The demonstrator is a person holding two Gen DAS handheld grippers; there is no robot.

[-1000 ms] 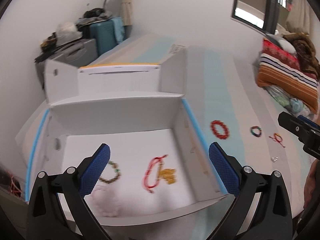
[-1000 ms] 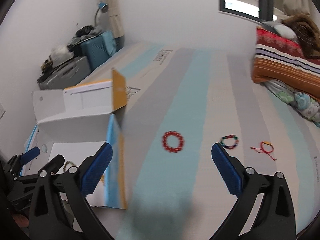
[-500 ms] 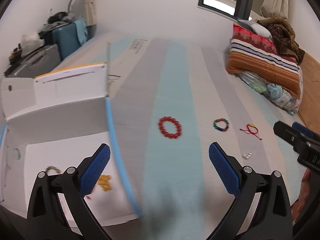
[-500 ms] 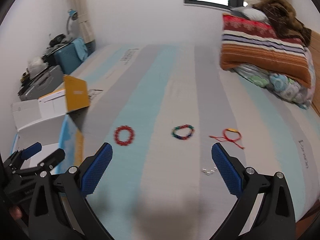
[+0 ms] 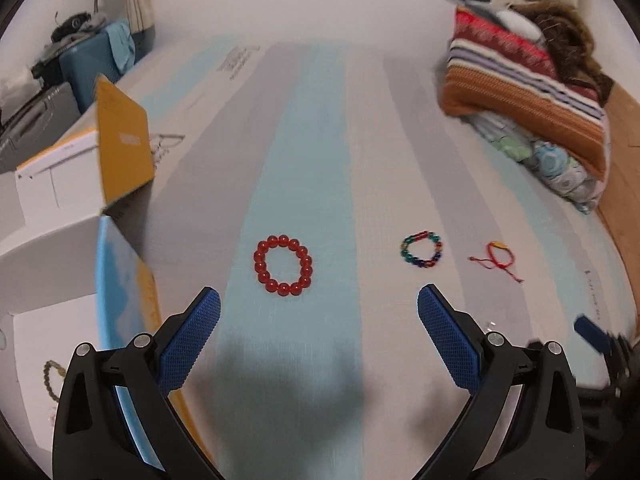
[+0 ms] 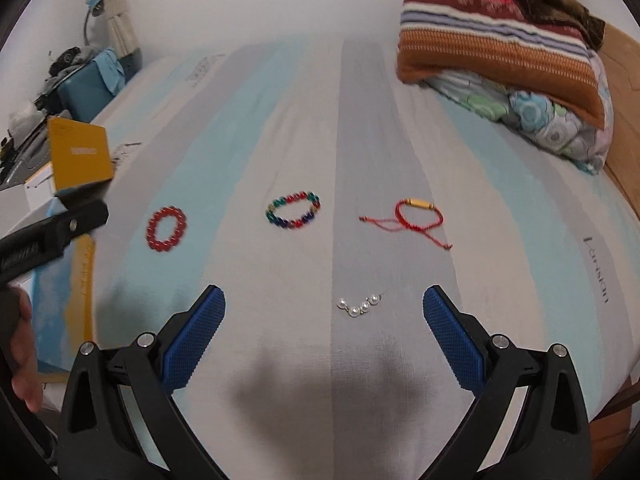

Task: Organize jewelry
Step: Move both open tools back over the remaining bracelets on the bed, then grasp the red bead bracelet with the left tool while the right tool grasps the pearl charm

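A bed covered in a grey, pale-blue and white striped sheet [image 6: 320, 128] fills both views, with folded striped blankets [image 6: 500, 40] stacked at two o'clock. An open white cardboard box with blue and yellow outer sides [image 5: 48, 240] sits at nine o'clock in the left view; a brown beaded bracelet [image 5: 50, 376] lies inside it. The left gripper [image 5: 319, 336] hangs above the sheet with its blue pads spread wide, holding nothing. The right gripper [image 6: 324, 330] is likewise spread and empty. Ahead of the left gripper lies a red round-bead bracelet [image 5: 283, 265]; toward one o'clock lie a multicoloured bead bracelet [image 5: 422, 255] and a red cord bracelet [image 5: 498, 260]. A short strand of white pearls [image 6: 359, 306] lies between the right fingers.
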